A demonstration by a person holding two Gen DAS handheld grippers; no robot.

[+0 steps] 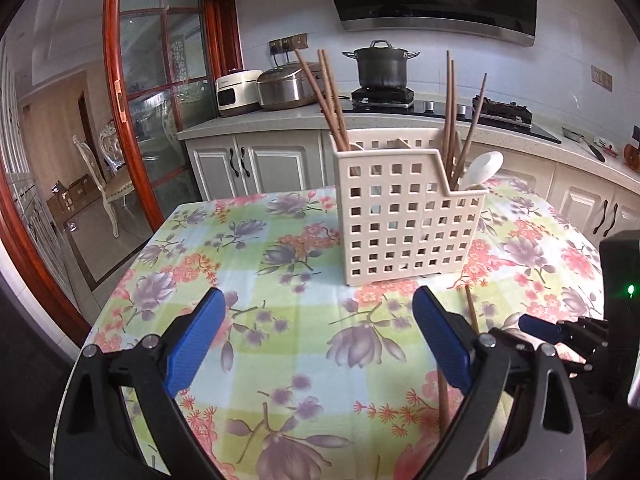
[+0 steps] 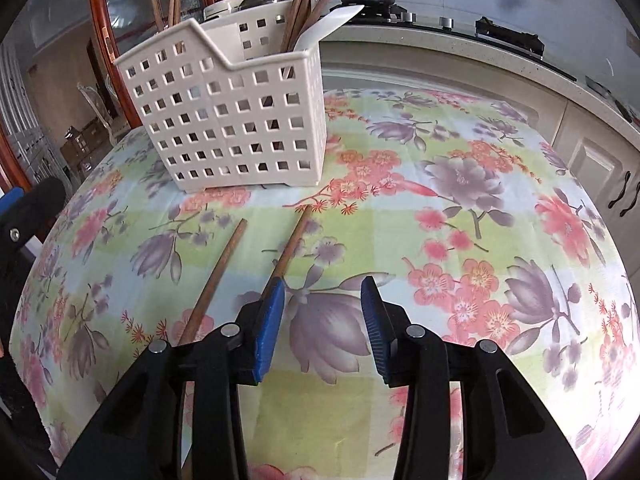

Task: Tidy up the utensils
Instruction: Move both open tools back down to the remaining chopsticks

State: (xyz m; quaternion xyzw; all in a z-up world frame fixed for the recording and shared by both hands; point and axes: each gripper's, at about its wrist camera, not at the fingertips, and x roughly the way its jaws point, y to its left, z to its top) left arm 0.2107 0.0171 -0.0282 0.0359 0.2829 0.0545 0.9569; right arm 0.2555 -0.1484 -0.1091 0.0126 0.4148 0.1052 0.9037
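Blue-padded black fingers fill the near edge of both wrist views. On the left gripper (image 1: 316, 312) the jaws stand wide apart over the floral tablecloth (image 1: 280, 240), nothing between them; a brown wooden chopstick (image 1: 472, 312) lies just outside its right finger. On the right gripper (image 2: 323, 292) the jaws stand at a middling gap with only cloth between the pads. Its left finger sits just over the near part of one brown wooden chopstick (image 2: 292, 240), and whether they touch cannot be told; a second loose chopstick (image 2: 224, 264) lies on the cloth a little further left. Both sticks point towards the far side of the table.

Beyond them stands the cream plastic utensil caddy with square holes (image 2: 236, 120), upright on the cloth. More brown chopsticks (image 1: 326, 96) lean out of its left and right compartments, and a white spoon (image 1: 482, 170) rests in the right one.

Far behind, on the counter, sit a white appliance (image 1: 236, 90) whose label is too small to read, a steel rice cooker (image 1: 290, 84) and a dark lidded pot (image 1: 380, 64) on the hob. Both grippers tilt downward at the table.
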